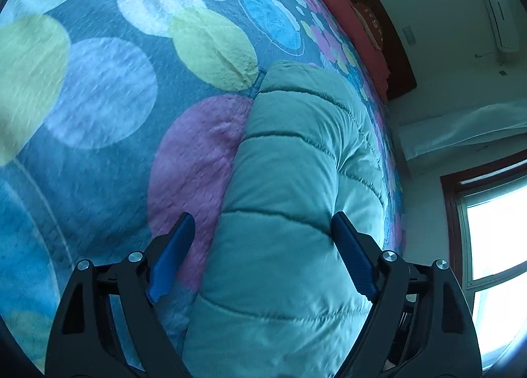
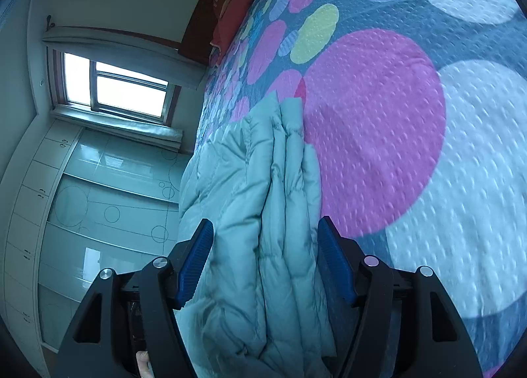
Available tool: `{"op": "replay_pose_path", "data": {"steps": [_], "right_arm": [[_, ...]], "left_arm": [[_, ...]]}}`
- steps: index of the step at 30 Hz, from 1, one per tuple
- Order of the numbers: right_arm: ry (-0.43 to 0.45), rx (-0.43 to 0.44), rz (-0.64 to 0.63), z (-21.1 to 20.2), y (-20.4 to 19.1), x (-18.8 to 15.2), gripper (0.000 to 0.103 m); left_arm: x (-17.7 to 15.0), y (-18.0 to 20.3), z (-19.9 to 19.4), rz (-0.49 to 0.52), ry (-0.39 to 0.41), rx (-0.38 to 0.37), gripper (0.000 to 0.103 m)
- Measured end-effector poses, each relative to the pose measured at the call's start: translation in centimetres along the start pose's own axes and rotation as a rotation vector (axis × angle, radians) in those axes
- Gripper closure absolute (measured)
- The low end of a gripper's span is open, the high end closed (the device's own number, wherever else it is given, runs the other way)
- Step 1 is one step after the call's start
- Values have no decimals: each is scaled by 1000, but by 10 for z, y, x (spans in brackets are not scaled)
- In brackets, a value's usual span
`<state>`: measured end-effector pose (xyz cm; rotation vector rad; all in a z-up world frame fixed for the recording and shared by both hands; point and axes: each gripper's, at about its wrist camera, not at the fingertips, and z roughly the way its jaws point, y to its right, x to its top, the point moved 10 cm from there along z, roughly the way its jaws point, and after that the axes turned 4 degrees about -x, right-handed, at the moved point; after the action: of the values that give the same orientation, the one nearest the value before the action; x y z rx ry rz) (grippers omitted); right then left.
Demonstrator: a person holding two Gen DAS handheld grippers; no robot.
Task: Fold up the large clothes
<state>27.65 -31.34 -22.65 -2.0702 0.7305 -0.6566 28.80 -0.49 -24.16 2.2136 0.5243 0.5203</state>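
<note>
I have both claws over the pale teal quilted jacket (image 1: 290,200), which lies on the bed's circle-patterned bedspread (image 1: 108,94). In the left wrist view the jacket fills the lower centre of the frame as a rounded, puffy roll running up toward the middle, with the bedspread to its left and the room's window (image 1: 497,246) at the lower right. My left claw (image 1: 263,256) is spread wide, its blue pads (image 1: 173,256) standing on either side of the roll; I judge it is not clamping anything.

In the right wrist view the jacket (image 2: 263,213) runs from bottom centre up to mid-frame, bunched into several long ridges beside a big pink circle on the bedspread (image 2: 378,134). My right claw (image 2: 265,259) is also open, straddling those ridges, pads (image 2: 194,262) apart from each other; whether they brush the fabric I cannot tell.

To do this step well, I would take all stacked layers at once, not just the top ridge. Puffy filling springs back and slips, so I would close deep on the fabric, keep both claws level with each other, and move them together so the fold edge stays straight. The jacket sits near the bed's edge in the right view, so I would draw it inward, toward the bedspread.
</note>
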Motion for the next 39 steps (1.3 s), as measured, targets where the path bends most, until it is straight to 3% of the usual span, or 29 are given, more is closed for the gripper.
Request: {"op": "replay_pose_path", "data": {"steps": [6, 10, 16, 19, 29, 39], "right_arm": [[-43, 18, 9, -1, 5, -32, 38], [-60, 10, 24, 3, 10, -37, 59], [-53, 6, 31, 5, 9, -41, 60], [-49, 20, 50, 4, 9, -39, 58], [-22, 16, 62, -25, 24, -49, 54], [30, -75, -5, -64, 23, -73, 51]], "left_arm": [[-22, -6, -13, 2, -13, -40, 19], [-25, -1, -10, 44, -24, -50, 37], [-26, 1, -8, 59, -16, -26, 36], [-28, -3, -10, 37, -18, -22, 29], [-46, -10, -26, -6, -8, -22, 25], [-67, -15, -54, 52, 20, 45, 25]]}}
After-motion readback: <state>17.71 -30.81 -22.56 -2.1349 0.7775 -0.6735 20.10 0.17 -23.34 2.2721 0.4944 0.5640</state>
